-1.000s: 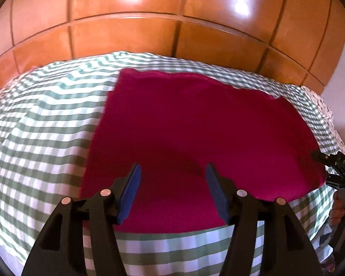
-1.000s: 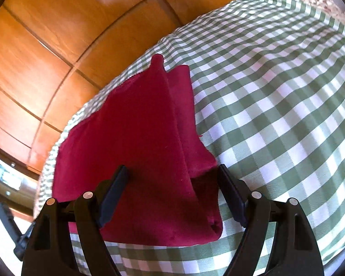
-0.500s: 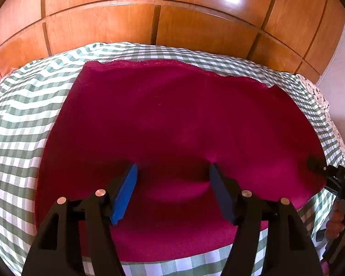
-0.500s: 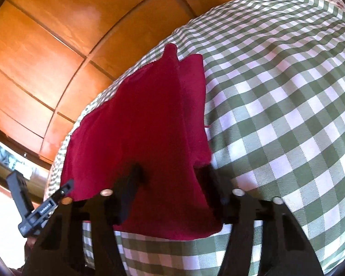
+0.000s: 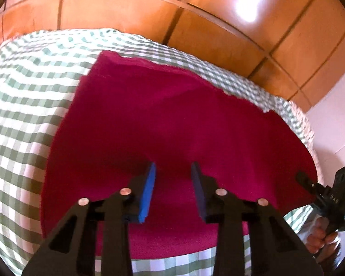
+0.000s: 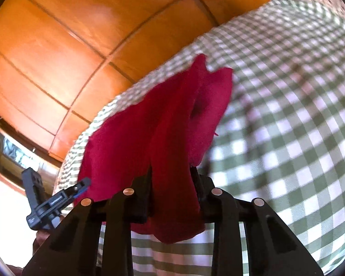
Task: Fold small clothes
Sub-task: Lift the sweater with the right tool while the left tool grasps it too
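A dark red garment (image 5: 172,124) lies on a green-and-white checked cloth (image 5: 27,105). My left gripper (image 5: 172,172) is partly closed over the garment's near edge, with a gap still between its blue pads (image 5: 148,191). My right gripper (image 6: 171,174) is shut on the garment's right end (image 6: 172,151) and lifts it, so the cloth bunches and hangs over the fingers. The right gripper also shows at the right edge of the left wrist view (image 5: 310,184). The left gripper shows at the left of the right wrist view (image 6: 80,185).
The checked cloth (image 6: 287,126) covers a bed or table that stretches to the right. Orange wooden panels (image 5: 172,11) stand close behind it. A pale wall (image 5: 340,115) is at the far right.
My right gripper has closed on the garment's end and raised it, bunching the cloth. My left gripper's jaws have narrowed over the near edge and the view has swung left.
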### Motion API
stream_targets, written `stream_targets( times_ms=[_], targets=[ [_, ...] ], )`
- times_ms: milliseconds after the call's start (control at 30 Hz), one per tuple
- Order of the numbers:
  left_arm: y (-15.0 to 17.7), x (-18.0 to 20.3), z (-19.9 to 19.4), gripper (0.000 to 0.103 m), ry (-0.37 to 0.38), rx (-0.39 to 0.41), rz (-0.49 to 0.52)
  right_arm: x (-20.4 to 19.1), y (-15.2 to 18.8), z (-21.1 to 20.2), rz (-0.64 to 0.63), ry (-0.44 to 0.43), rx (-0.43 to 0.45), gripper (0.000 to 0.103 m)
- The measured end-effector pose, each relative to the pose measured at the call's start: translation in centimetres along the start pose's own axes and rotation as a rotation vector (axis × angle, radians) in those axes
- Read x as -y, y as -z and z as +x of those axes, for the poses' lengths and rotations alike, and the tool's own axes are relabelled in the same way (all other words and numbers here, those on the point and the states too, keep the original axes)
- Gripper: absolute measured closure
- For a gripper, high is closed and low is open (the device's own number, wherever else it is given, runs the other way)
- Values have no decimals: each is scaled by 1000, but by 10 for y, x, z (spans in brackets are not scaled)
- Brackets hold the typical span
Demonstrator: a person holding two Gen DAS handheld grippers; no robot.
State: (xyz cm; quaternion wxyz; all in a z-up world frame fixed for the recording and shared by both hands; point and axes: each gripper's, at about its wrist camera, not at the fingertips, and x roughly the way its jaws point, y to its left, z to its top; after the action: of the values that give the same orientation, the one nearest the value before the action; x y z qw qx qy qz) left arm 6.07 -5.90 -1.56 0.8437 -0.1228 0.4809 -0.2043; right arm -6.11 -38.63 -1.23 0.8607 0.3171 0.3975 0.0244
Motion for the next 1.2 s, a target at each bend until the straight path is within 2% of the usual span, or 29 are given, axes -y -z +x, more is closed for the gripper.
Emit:
stream_targets(
  times_ms=[200,267,300,333,467,567,667,833,900,1067,1200],
  targets=[
    [-2,-35,-17,74,32,21,-97,-65,-5,11,-152,-82,-21,77],
    [-1,-45,-21,63,46,17,-127,-85,-3,20,-201,-100,-40,77],
    [0,-47,-23,47,55,19,-136,-95,-2,27,-224,-103,-52,77],
    [1,-50,-28,39,81,29,-144,-104,0,34,-243,-101,-65,77],
    [-2,-46,-38,38,158,42,-118,-134,13,57,-348,-75,-114,77],
    [-7,-45,-37,38,290,20,-151,-150,27,71,-416,-40,-142,77],
    [-12,-37,-30,38,365,-19,-176,-161,36,77,-487,5,-140,77],
    [-25,-12,-19,28,472,-70,-178,-167,47,75,-572,57,-121,77],
    [-35,7,-15,25,476,-88,-117,-170,50,75,-616,81,-102,77],
    [-56,39,1,25,438,-165,26,-182,67,77,-773,146,-41,75],
    [-70,61,20,26,377,-232,133,-189,79,82,-881,189,-3,74]
  ],
)
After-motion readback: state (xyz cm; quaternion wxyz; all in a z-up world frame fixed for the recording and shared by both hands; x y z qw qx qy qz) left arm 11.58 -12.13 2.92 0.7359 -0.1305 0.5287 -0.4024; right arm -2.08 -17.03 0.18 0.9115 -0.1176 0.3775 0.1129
